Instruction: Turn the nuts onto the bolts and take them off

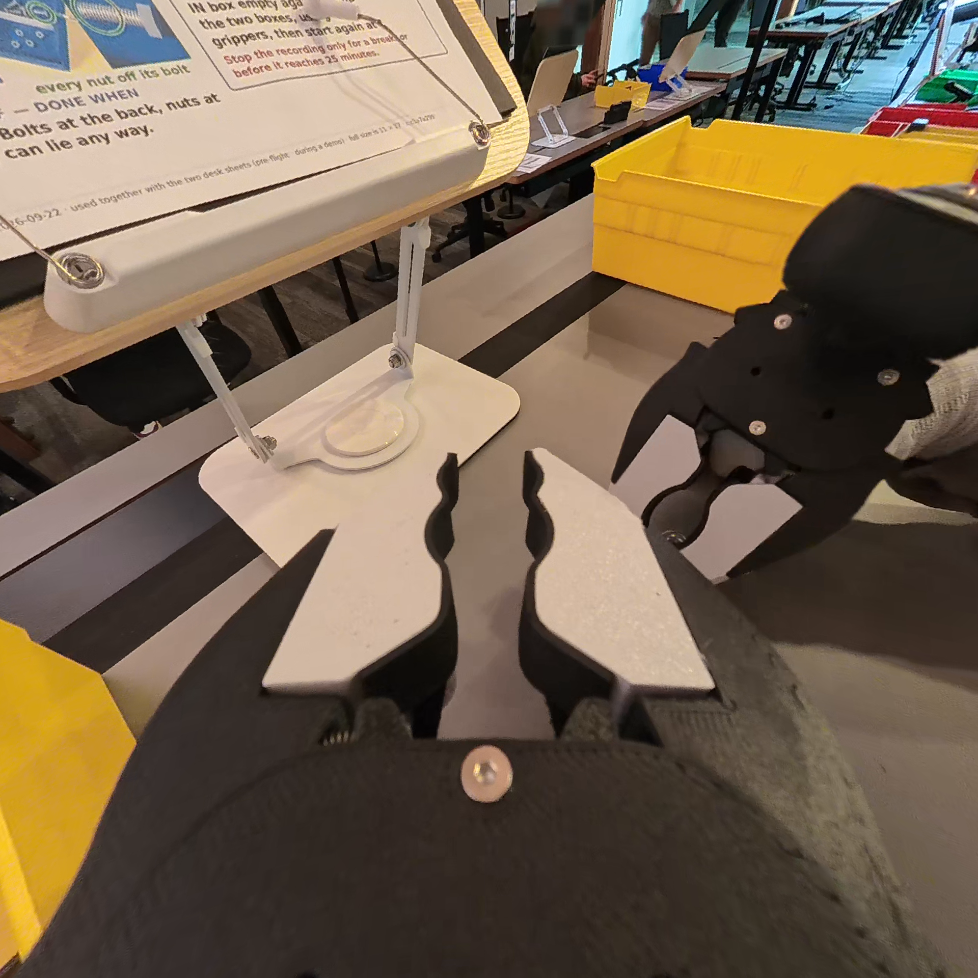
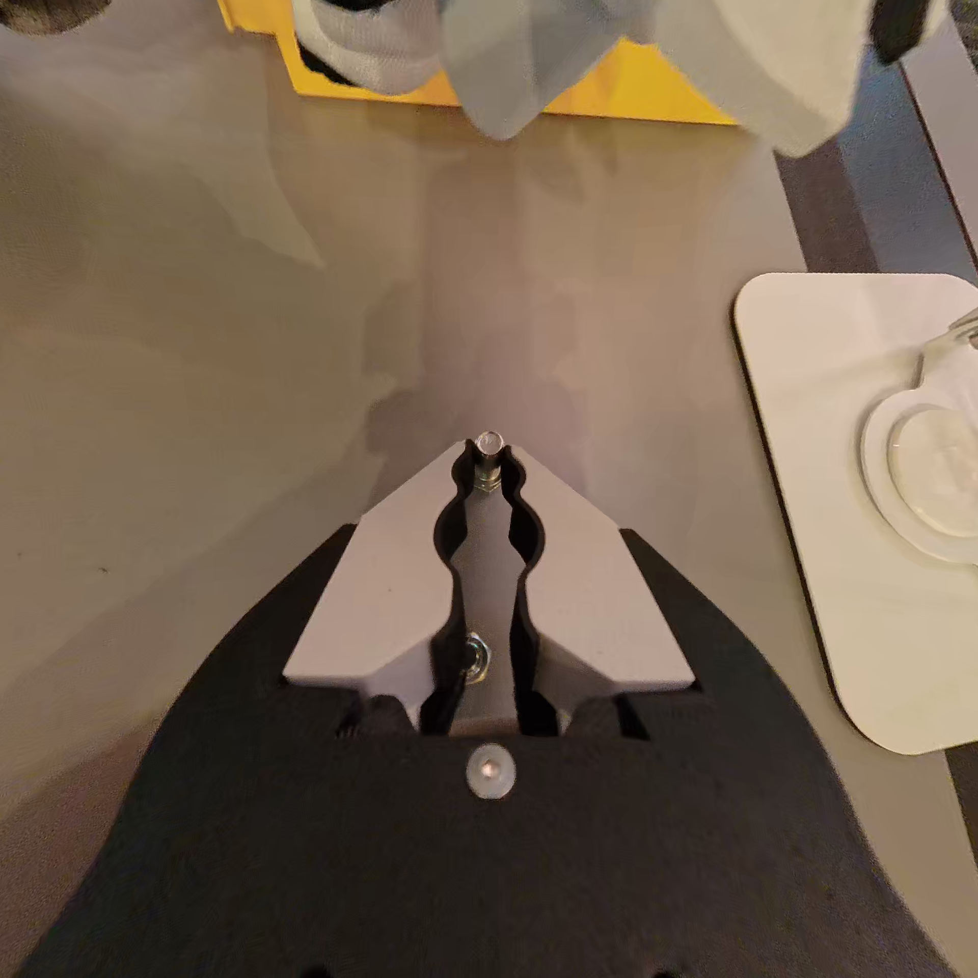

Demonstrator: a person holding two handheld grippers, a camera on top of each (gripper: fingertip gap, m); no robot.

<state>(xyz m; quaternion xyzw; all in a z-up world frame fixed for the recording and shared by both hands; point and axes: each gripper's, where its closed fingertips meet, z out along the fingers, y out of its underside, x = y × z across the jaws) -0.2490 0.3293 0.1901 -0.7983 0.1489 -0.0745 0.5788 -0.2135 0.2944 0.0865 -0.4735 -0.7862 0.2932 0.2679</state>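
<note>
Landmark: white stand base, a flat rounded plate lying on the grey surface; every place below is given from it.
Right gripper: in its own view, just beside the base's near edge; its jaws are closed on 1 bolt at the tips.
Bolt: small and silvery, pinched between the jaw tips, pointing along the jaws with its round end facing out.
Nut: 1 silvery nut lies loose on the surface, seen through the gap low between the right jaws, apart from the bolt and farther from the base than the bolt.
Left gripper: hovers just in front of the base, jaws parted and holding nothing.
Yellow bin: beyond the base, on the right gripper's side; the part in view shows no contents.
Second yellow bin: on the base's other side, only a corner in view.
Instruction sheet: clipped on a tilted board above the base.
Progress: this nut is off this bolt. Whether it was just removed or awaits threading cannot be told. Other pairs are not in view.
</note>
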